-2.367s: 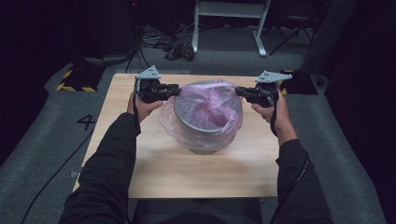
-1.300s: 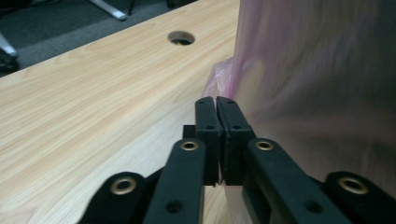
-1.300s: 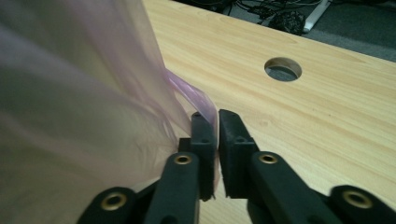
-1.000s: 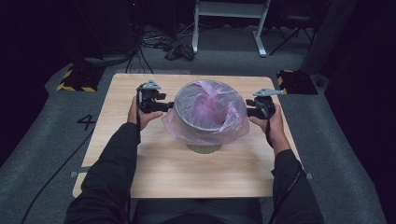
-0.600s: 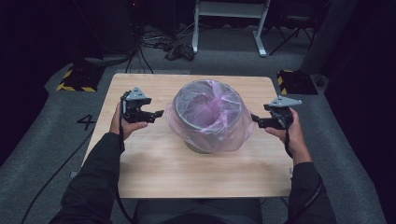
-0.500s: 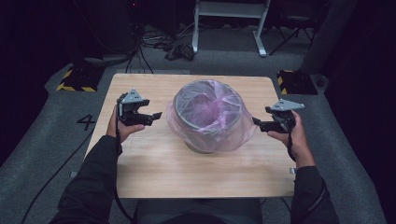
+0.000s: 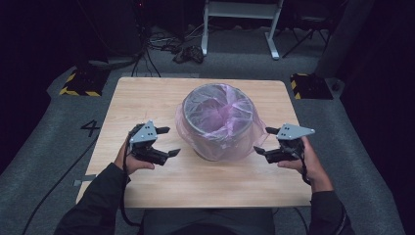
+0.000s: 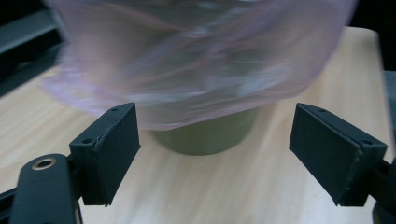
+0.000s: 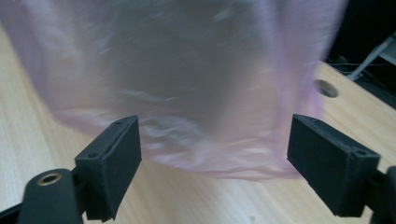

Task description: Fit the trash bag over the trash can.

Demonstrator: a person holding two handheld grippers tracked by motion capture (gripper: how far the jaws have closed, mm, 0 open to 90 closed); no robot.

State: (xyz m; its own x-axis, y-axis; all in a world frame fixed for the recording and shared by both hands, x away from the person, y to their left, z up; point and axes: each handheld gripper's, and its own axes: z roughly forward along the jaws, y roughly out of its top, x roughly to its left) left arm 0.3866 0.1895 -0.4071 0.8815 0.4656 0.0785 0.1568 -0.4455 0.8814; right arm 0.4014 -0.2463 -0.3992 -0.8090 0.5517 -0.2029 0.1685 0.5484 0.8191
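I've pulled both tools back off the bag [image 7: 221, 128], left tool [image 7: 165, 142] and right tool [image 7: 264, 140] just opened and empty; bag's draped over the bin [image 7: 218, 110] mid-bench [image 7: 147, 98], lining looks done.

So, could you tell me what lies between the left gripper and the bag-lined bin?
Only bare wooden table: in the high view, the open left gripper sits apart from the bin.

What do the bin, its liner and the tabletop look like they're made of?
Bin: olive-grey, smooth and matte; probably plastic or painted metal, hard to say which. Liner: thin, translucent pink plastic film, wrinkled and glossy, draped over the rim. Table: pale wood or wood-look laminate, with visible grain lines and a matte finish.
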